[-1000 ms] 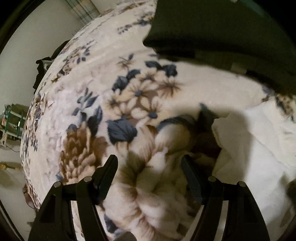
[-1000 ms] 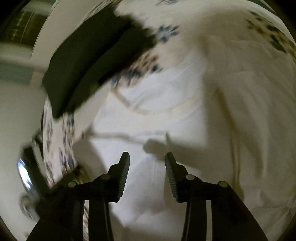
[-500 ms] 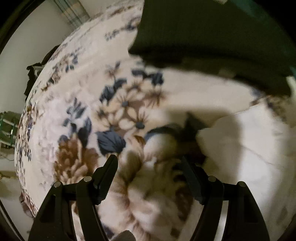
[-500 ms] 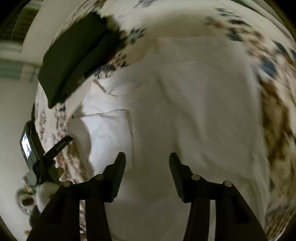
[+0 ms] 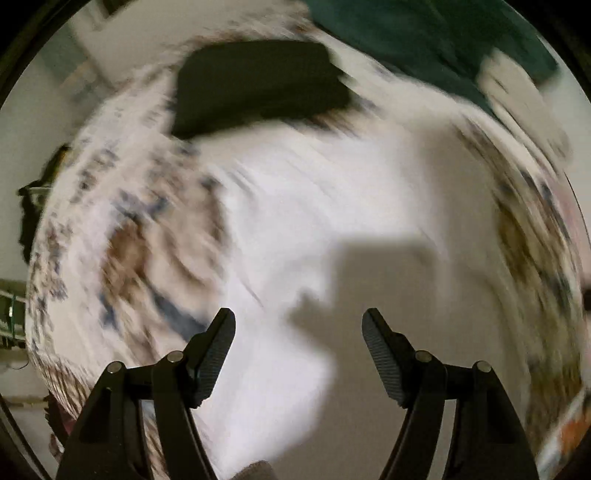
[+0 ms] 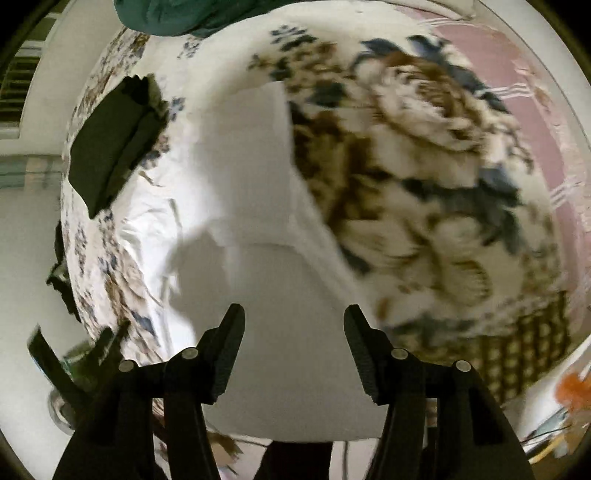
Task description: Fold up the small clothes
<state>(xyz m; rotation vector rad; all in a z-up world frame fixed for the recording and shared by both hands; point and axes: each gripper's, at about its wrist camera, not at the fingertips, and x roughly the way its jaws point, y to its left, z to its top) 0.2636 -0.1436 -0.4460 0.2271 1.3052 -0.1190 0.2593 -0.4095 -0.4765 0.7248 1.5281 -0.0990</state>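
A white garment [image 5: 314, 206] lies spread on the floral blanket [image 5: 122, 229]; it also shows in the right wrist view [image 6: 251, 192]. My left gripper [image 5: 298, 332] is open and empty, above the garment. My right gripper [image 6: 294, 328] is open and empty, above the garment's near part. A folded dark garment [image 5: 255, 81] lies beyond the white one, and it shows at the left in the right wrist view [image 6: 110, 140]. The left view is blurred by motion.
A teal cloth [image 5: 424, 40] lies at the far end of the bed, also in the right wrist view [image 6: 177, 14]. The floral blanket [image 6: 424, 177] fills the right side. A pink striped sheet [image 6: 524, 85] lies beyond it. The bed's edge and floor are at the left.
Both grippers have swung right and pulled back. The left now looks over the white garment instead of the blanket. The right sees the garment's right edge and more blanket.
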